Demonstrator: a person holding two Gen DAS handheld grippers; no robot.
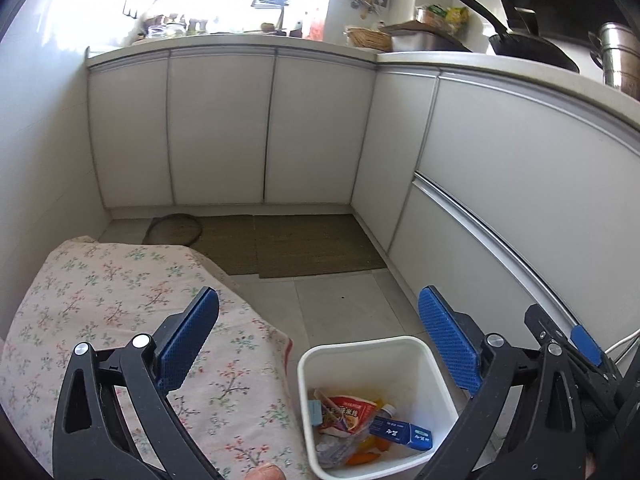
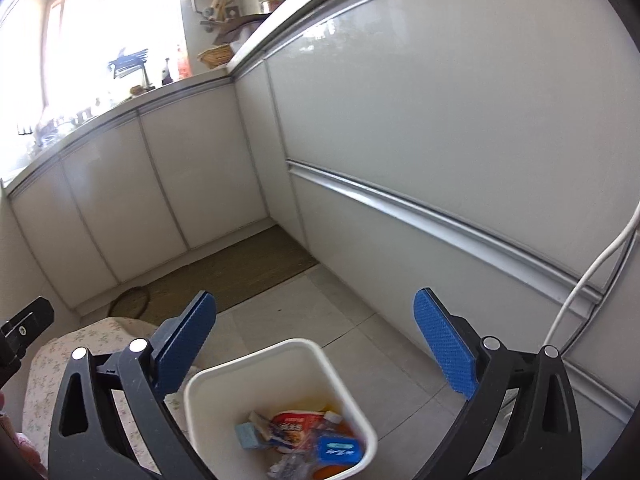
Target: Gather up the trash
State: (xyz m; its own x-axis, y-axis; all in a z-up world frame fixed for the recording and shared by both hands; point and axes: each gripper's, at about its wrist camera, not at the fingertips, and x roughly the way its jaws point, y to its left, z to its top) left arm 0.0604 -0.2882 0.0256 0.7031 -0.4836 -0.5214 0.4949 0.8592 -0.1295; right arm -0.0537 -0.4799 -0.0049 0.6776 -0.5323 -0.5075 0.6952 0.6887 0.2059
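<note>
A white square bin (image 1: pixel 430 364) (image 2: pixel 224 376) stands on the tiled floor. Inside lie a red snack packet (image 1: pixel 348 412) (image 2: pixel 292 428), a blue box (image 1: pixel 404 432) (image 2: pixel 340 450), a plastic bottle, a pale blue block and orange scraps. My left gripper (image 1: pixel 320 332) hangs open above the bin's left side, nothing between its blue pads. My right gripper (image 2: pixel 316 336) is also open, above and behind the bin, and holds nothing. Part of the right gripper (image 1: pixel 584 344) shows at the right edge of the left wrist view.
A floral cloth (image 1: pixel 132 320) (image 2: pixel 80 344) covers a low surface left of the bin. White cabinets (image 1: pixel 224 128) (image 2: pixel 440 120) line the back and right. A brown mat (image 1: pixel 296 244) lies in the corner. A white cable (image 2: pixel 588 272) hangs at right. Pans and pots sit on the counter.
</note>
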